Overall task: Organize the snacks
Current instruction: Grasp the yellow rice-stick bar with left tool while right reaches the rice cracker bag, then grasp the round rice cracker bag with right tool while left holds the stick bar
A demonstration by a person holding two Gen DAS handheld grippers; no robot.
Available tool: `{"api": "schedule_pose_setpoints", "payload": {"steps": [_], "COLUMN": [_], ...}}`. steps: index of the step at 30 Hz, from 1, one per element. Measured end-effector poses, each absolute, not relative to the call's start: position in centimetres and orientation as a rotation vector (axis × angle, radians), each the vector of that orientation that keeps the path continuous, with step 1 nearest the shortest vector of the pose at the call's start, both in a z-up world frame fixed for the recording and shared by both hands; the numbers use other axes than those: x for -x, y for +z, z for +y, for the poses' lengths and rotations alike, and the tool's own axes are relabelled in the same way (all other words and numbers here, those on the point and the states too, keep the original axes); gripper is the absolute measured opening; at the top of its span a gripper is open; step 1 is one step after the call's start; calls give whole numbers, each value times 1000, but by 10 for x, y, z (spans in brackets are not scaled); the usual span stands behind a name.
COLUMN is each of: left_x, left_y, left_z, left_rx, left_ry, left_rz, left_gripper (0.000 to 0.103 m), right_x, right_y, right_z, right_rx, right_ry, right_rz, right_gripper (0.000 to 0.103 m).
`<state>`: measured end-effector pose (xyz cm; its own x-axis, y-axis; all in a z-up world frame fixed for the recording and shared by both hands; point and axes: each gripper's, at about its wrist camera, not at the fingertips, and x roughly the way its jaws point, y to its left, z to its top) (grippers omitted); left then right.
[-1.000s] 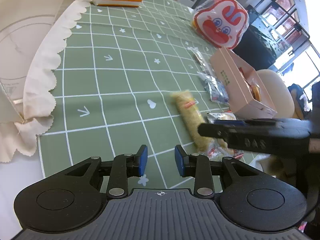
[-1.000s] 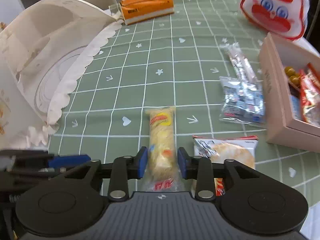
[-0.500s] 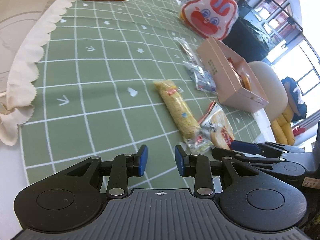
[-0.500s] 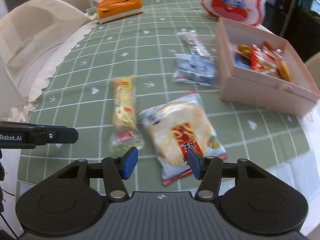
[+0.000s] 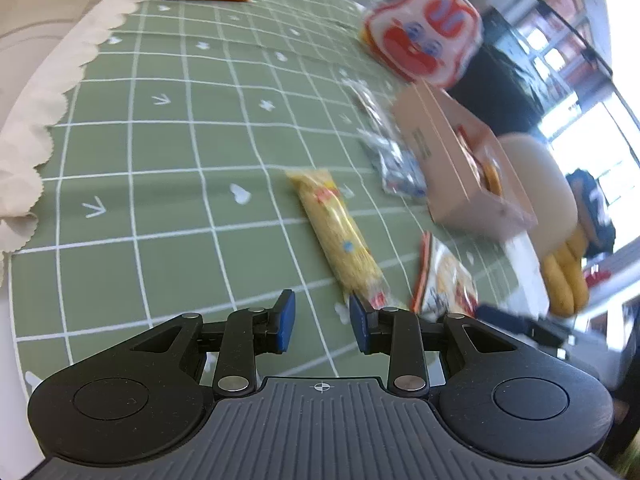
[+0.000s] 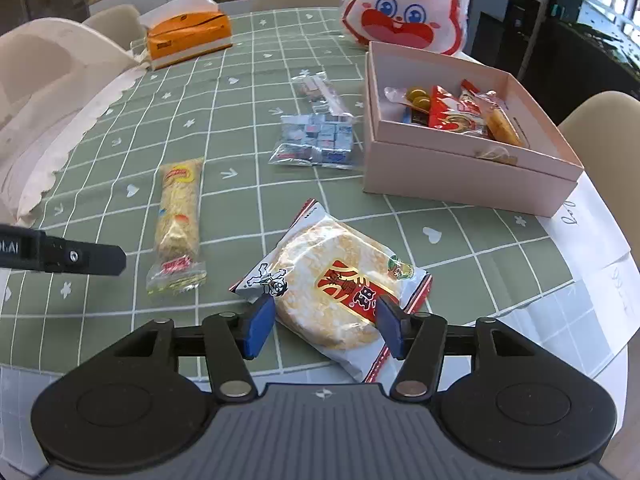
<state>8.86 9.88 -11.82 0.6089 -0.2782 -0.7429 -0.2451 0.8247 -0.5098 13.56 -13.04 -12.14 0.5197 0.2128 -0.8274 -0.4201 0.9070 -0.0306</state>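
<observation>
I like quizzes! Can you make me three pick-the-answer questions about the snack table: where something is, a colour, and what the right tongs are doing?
1. Where is the rice cracker pack?
A. Between the right tongs' fingers
B. Inside the pink box
C. On the orange tissue box

2. What colour is the tablecloth?
A. Blue
B. Green with white lines
C. Red

3. What state are the right tongs in?
A. Shut on the long yellow snack
B. Open around the cracker pack
C. Holding the bunny bag

Answers:
1. A: the pack lies on the table with a blue pad on each side, outside the box.
2. B: a green cloth with a white grid shows all over.
3. B: the pads stand wide apart at the pack's sides; the yellow snack lies apart to the left.
</observation>
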Motion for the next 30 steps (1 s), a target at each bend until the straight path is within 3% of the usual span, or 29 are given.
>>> {"api": "schedule_pose_setpoints", "payload": {"steps": [7, 13, 15, 24, 30], "left_x": [-121, -159, -164, -172, -159], "left_y": [-117, -113, -117, -121, -118], "left_z": [109, 79, 75, 60, 53], "left_rx": [732, 501, 473, 365, 262], "left_ry": [18, 36, 32, -2, -39], "left_rz": [906, 973, 983, 979, 965], "left_gripper": [34, 34, 42, 42, 43], "right_x": [-126, -117, -118, -159, -173], "right_y": [-124, -118, -114, -110, -131], "right_z": [-132, -135, -142, -200, -215], "right_rx": [222, 259, 263, 53, 69], "right_ry": [369, 370, 359, 153, 25], "right_rz": [915, 875, 859, 876, 930], "right_gripper": [59, 59, 59, 63, 63]}}
